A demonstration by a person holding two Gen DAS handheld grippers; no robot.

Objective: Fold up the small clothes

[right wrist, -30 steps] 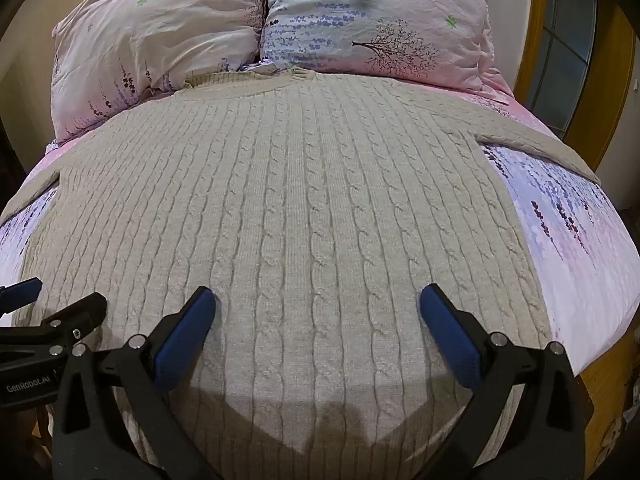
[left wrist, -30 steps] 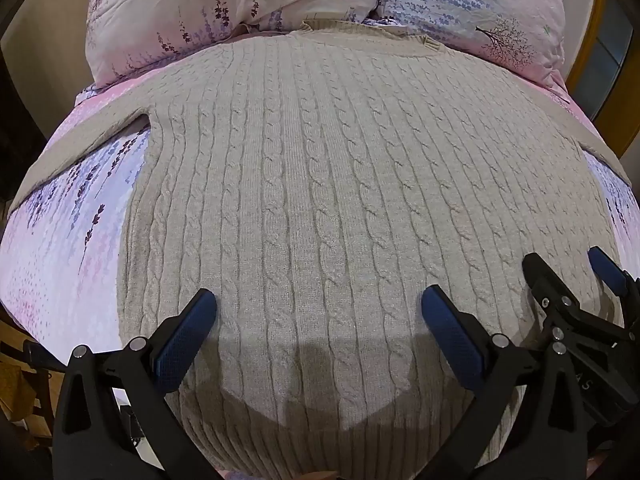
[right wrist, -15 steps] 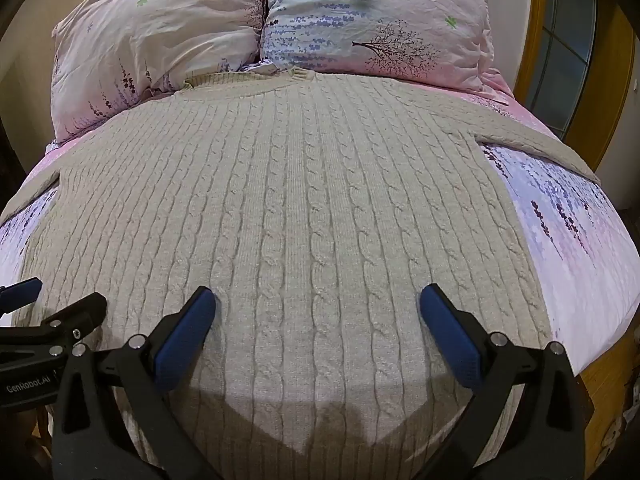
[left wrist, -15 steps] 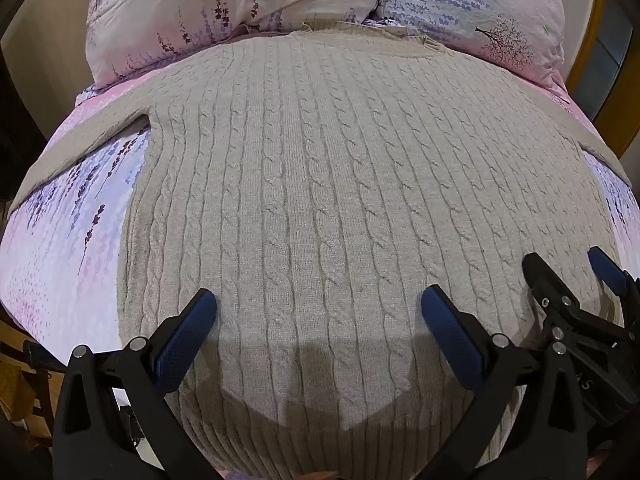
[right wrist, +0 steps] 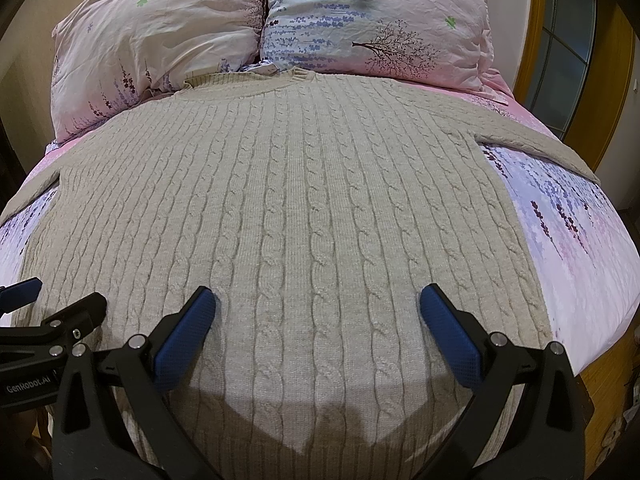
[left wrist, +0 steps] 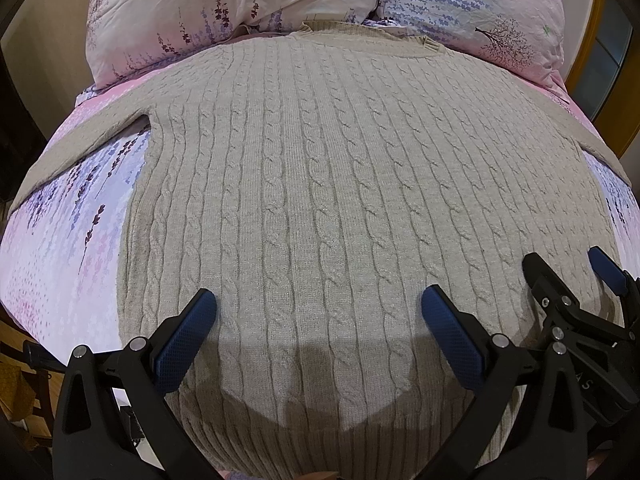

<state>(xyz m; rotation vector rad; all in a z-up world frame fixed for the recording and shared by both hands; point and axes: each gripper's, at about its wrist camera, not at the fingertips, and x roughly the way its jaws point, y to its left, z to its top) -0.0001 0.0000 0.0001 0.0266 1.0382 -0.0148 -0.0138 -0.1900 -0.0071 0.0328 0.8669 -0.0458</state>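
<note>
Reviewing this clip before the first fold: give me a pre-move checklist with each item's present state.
1. Sweater lies flat, front smooth: ok.
2. Both sleeves spread outward: ok; left sleeve and right sleeve angle off to the sides, cuffs out of view.
3. Left gripper has its jaws open, holding nothing: ok.
4. Right gripper has its jaws open, holding nothing: ok.
5. Both grippers positioned above the hem end: ok; whether they touch the knit: cannot tell.
6. Neckline clear of the pillows: not ok; it lies against them.
</note>
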